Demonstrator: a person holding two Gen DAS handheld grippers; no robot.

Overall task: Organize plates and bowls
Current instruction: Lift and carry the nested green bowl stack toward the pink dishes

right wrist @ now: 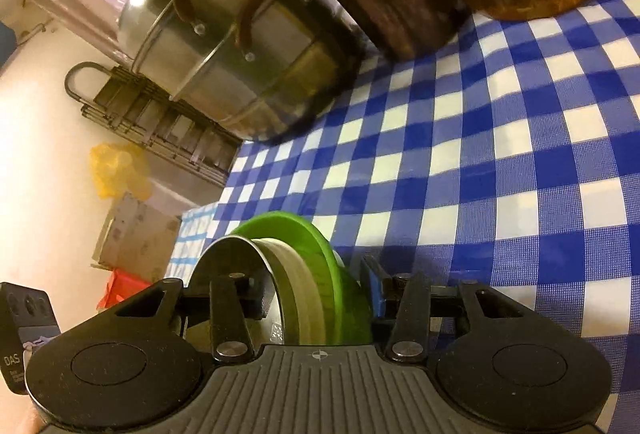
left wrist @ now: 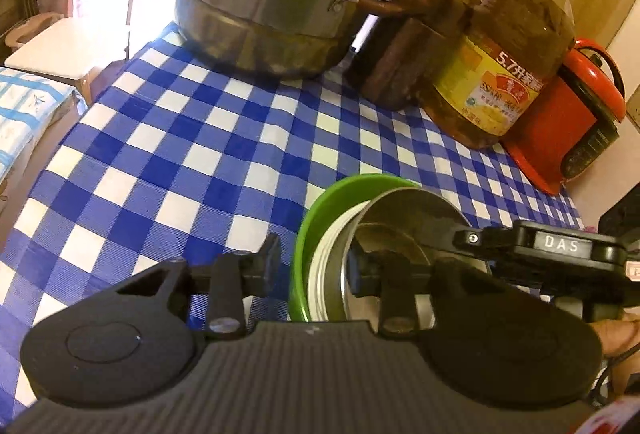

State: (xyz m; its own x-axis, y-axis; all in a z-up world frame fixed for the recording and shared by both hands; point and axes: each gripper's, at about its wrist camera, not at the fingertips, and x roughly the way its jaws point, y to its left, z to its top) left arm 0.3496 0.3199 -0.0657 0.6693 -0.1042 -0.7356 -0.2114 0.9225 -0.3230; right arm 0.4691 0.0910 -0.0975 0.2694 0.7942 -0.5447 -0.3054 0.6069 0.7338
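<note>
A green bowl (left wrist: 316, 202) holds a white bowl (left wrist: 332, 234) and a steel bowl (left wrist: 412, 210); the nested stack is tipped on edge above the blue checked cloth. My left gripper (left wrist: 314, 262) straddles its near rim. One finger is inside the steel bowl and the other sits outside the green wall with a thin gap, so it is open. In the right wrist view my right gripper (right wrist: 316, 290) is shut on the stack: the blue pad presses the green bowl (right wrist: 320, 246), and the other finger is inside the steel bowl (right wrist: 228, 254). One of its fingers (left wrist: 448, 246) shows in the left wrist view.
Stacked steel steamer pots (left wrist: 260, 6), a dark brown pot (left wrist: 400, 54), a big oil bottle (left wrist: 508, 54) and a red rice cooker (left wrist: 572, 114) line the table's far side. The cloth (left wrist: 180, 154) drops off at the left, by a pale stool (left wrist: 60, 50).
</note>
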